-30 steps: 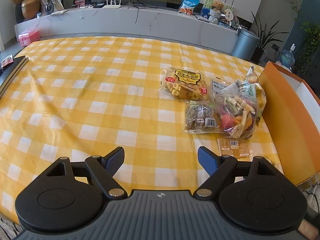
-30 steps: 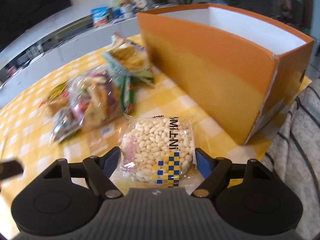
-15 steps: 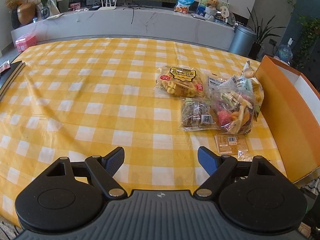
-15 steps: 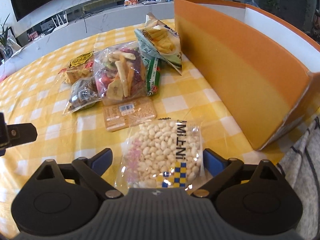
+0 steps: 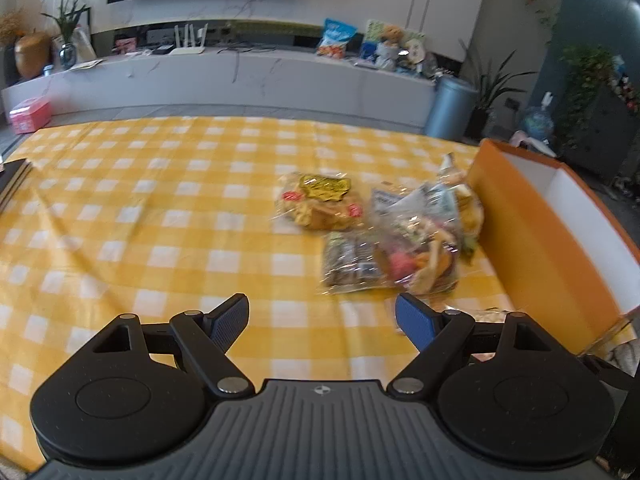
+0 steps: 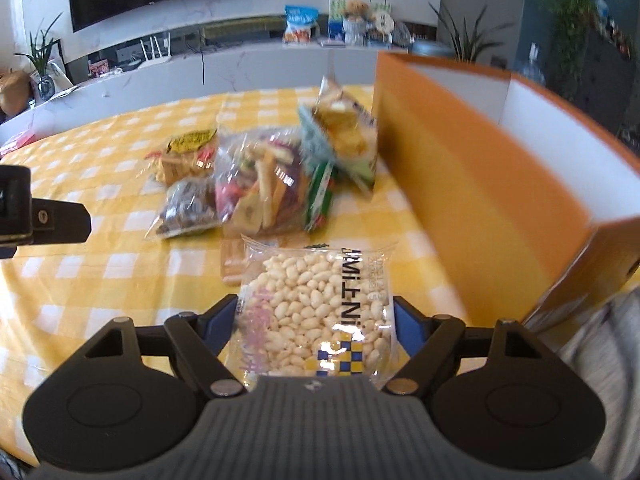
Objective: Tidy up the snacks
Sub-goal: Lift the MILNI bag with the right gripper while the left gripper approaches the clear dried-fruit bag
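One pack, the peanuts (image 6: pixel 316 312), is sitting between the right gripper (image 6: pixel 314 320) jaws, which are closing on its sides, nearest the camera above the table (image 6: pixel 100 280). Judging by this, the step is carrying it; next it needs lifting over the box (image 6: pixel 500 168) wall at right. Farther left, the left gripper (image 5: pixel 322 320) is hovering level, jaws wide, holding nothing, short of the pile (image 5: pixel 400 240).

Snack packets (image 6: pixel 264 184) heaped on surface (image 5: pixel 160 216), left of box (image 6: pixel 480 184); peanut bag (image 6: pixel 316 308) nearest, before heap.
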A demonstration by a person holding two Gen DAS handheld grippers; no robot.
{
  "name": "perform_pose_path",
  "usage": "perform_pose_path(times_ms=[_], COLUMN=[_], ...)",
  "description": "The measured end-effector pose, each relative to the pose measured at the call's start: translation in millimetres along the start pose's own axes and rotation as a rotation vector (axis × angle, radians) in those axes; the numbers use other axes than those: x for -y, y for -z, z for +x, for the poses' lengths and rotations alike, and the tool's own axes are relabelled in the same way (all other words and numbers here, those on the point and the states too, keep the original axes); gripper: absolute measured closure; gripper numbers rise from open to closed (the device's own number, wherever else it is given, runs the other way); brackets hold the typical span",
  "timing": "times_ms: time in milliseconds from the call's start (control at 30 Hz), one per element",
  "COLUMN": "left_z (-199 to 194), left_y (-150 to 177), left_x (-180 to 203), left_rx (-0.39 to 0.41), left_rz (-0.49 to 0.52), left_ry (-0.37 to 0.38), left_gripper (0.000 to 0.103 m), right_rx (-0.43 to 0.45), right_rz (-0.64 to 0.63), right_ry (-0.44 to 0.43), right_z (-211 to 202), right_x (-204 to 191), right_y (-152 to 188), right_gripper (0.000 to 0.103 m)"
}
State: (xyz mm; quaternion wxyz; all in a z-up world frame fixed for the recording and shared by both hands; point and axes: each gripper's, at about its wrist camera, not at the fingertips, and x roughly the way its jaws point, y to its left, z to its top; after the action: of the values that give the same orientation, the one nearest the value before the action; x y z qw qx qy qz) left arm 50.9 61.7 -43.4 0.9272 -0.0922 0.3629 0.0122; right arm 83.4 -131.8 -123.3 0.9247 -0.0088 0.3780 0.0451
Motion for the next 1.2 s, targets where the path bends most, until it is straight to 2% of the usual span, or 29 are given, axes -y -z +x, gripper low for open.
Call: perform_pose_path(times_ms=[100,200,400,467,567,667,733,833,1100,1200], left_z=[-4.2,-2.3,16.0,24.5,36.9,55.0,61.9,71.8,113.8,126.1], left_y=[-0.2,-2.2,-4.7,-5.9,-10.6,-18.4,-22.7,-29.6,-44.3,-47.9], left_x=[13.1,27.6,52.8,60.0,67.8,73.4,80.0,92.9,116.1,119.8], left_rx=[0.046,0.055,0.005,-0.017,-0.057,-0.122,-0.113,-0.111,-0.177,-0.223], left_rz=[0.063,0.113,0.181,0.199,0.208,0.19,0.208,0.236,0.232,0.224], left_ry=[0.057,0.069,0.06,0.049,0.077,0.05,0.048,-0.024,-0.103,-0.137], left_gripper=[0.006,0.006,0.006,0.006,0.006,0.006,0.006,0.006,0.006,0.006], right_rx=[-0.007,0.0,-0.06,-0.067,-0.063,-0.078,-0.086,-0.088,-0.097,-0.111], right_rz=[0.072,0.128,0.247,0.251,0.244,0.289,0.313,0.309,0.326,0.357], right_ry=[-0.061,-0.079,-0.105,-0.13,-0.152,-0.179,-0.188,-0.195,-0.232,-0.215], right_z=[-3.6,-7.4,9.6,11.4,9.0,11.1,12.4,11.3,12.7,14.8], right_x=[18.0,32.8,47.1,46.5,45.5,52.2,56.1,55.5,59.3,63.2], right_y=[-4.5,-3.8,-2.4,-2.2,-0.4,0.6,0.9,1.0,1.7,2.2], right_gripper=[0.025,0.025,0.025,0.025,0.025,0.025,0.025,0.025,0.024,0.024])
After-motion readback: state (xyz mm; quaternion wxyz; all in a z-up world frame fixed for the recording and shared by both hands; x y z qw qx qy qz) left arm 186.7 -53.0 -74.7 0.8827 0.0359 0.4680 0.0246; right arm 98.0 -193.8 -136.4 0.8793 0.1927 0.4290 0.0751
